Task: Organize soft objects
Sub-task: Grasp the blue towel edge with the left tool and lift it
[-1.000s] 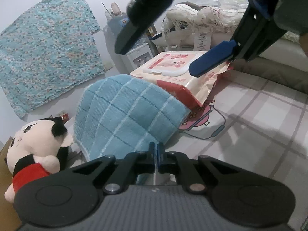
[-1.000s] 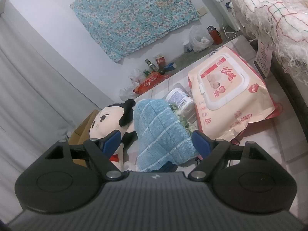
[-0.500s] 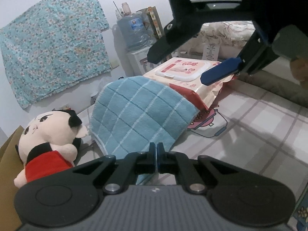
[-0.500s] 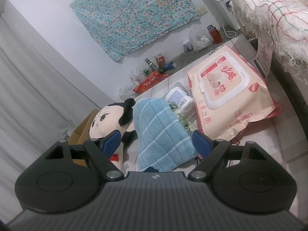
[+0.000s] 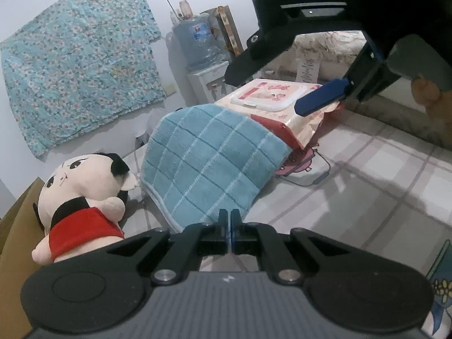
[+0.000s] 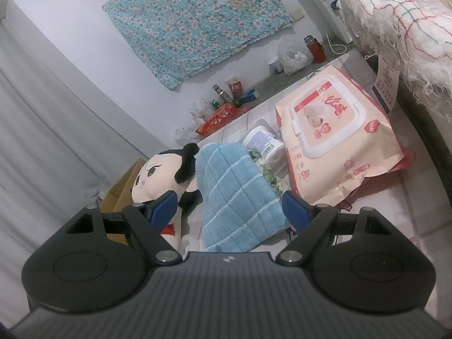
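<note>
Left wrist view: blue checked towel (image 5: 209,158) draped at centre, wipes pack (image 5: 271,104) at one o'clock, plush doll (image 5: 82,197) at nine; left gripper (image 5: 229,236) closed, apparently empty; right gripper (image 6: 230,206) open above towel; judged pre-grasp, next lower and close

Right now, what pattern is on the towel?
Light blue towel with a grid of pale and darker blue lines; clearest in the left wrist view.
</note>
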Demonstrator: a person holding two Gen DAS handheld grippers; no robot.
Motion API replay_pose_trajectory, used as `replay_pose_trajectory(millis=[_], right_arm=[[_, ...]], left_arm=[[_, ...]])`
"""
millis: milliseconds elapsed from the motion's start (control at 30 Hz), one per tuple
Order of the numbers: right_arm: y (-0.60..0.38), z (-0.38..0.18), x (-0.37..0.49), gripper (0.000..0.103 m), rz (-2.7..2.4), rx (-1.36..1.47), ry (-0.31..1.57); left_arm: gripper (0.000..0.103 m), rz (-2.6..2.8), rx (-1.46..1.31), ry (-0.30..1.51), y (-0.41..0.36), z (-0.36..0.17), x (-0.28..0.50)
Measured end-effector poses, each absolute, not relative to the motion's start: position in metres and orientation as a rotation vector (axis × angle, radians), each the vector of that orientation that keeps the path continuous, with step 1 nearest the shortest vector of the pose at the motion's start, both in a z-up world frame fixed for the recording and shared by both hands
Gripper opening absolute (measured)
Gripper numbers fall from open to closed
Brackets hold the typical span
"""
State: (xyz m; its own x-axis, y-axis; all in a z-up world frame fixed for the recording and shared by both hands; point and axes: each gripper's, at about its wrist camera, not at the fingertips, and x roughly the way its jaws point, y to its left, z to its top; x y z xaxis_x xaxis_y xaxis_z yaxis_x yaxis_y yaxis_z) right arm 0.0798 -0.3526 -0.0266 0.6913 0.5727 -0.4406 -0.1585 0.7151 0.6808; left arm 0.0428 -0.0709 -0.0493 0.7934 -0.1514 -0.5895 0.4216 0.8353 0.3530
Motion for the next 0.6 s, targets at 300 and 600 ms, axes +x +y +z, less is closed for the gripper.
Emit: replay_pose_trajectory(millis=[300,600], right_arm=[[-0.366,-0.023,0.075,0.081,0.423,0.679,0.665],[-0.374,-0.027,0.074,0.081,0.387,0.687,0.67]], left_arm=[[0.052,-0.315,0.531,0.54,-0.069,-0.041,0.031],[0.084,-0.355,0.675,0.471,-0.096,-0.058,0.032]])
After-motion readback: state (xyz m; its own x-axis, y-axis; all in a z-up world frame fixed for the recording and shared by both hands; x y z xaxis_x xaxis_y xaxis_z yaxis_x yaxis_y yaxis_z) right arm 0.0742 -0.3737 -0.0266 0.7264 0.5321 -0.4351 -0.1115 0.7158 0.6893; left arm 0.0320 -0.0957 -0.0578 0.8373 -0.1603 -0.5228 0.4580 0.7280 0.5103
